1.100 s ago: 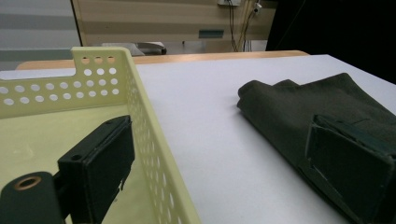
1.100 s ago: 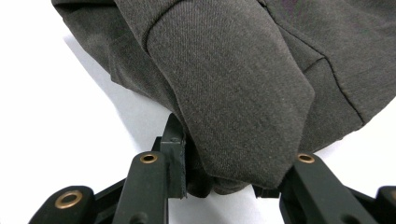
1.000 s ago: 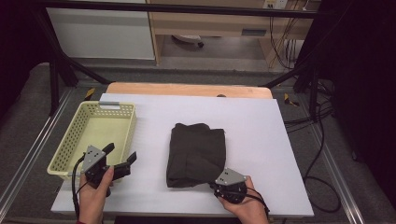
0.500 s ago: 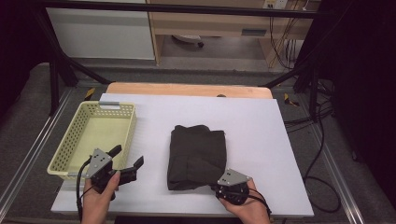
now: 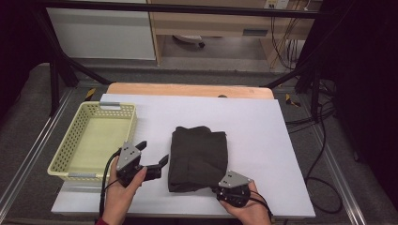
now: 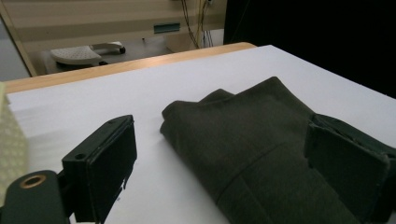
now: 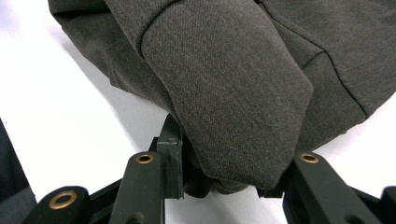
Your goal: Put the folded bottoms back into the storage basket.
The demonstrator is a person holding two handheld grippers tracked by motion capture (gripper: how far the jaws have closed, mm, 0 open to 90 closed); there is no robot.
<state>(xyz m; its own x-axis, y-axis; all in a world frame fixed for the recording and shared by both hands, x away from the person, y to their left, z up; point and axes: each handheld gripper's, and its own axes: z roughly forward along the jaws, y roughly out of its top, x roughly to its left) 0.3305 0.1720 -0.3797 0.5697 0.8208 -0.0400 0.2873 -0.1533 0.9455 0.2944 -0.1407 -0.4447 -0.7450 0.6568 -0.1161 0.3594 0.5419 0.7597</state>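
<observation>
A dark grey folded garment [image 5: 199, 157] lies in the middle of the white table [image 5: 263, 126]. My left gripper [image 5: 153, 152] hovers just off the garment's left edge, open, with one jaw by the cloth and nothing between the pads. In the left gripper view the garment [image 6: 252, 130] stretches ahead between the wide-apart jaws of that gripper [image 6: 226, 172]. My right gripper [image 5: 224, 186] sits at the garment's near right corner. In the right gripper view a thick fold of the garment [image 7: 224, 70] is pinched between the jaws of the right gripper [image 7: 224, 182].
A pale yellow mesh basket [image 5: 58, 157] stands at the table's left side, close behind the left hand. A wooden board [image 5: 187, 89] edges the table's far side. Cables hang off to the right [image 5: 319, 140].
The left hand has carried its open gripper to the right, from beside the basket up to the garment's left edge. The right gripper has stayed at the near right corner.
</observation>
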